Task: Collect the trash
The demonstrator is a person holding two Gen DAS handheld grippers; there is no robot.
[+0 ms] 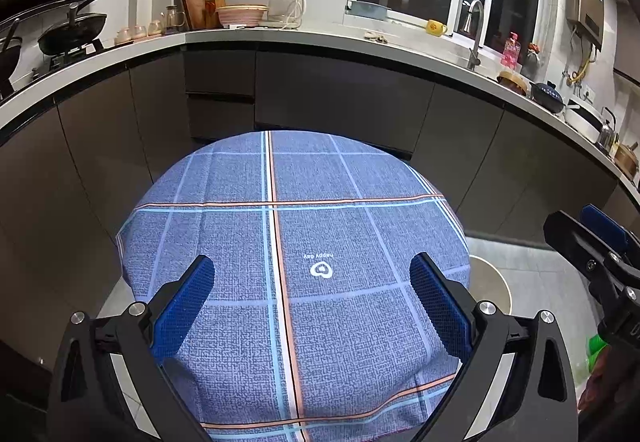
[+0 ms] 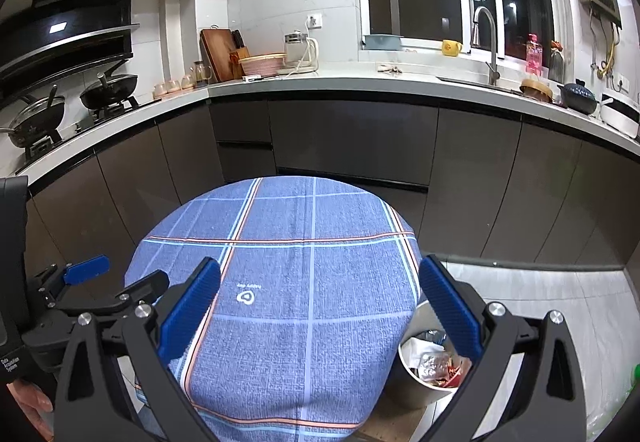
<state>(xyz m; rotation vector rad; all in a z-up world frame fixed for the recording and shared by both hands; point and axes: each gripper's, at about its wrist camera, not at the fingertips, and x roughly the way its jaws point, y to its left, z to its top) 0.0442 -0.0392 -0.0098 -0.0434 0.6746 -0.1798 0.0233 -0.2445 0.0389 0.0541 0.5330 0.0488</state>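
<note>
Both the left gripper [image 1: 310, 306] and right gripper [image 2: 320, 310] hung wide open and empty over the round, blue plaid-clothed surface [image 1: 340, 202]. Beside it, crumpled foil and wrapper trash [image 2: 434, 364] filled a round bin [image 2: 412, 388].

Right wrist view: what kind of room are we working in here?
Almost certainly a home kitchen: a stove with pans under a range hood, a sink faucet by the window, and a kettle on the L-shaped counter.
</note>
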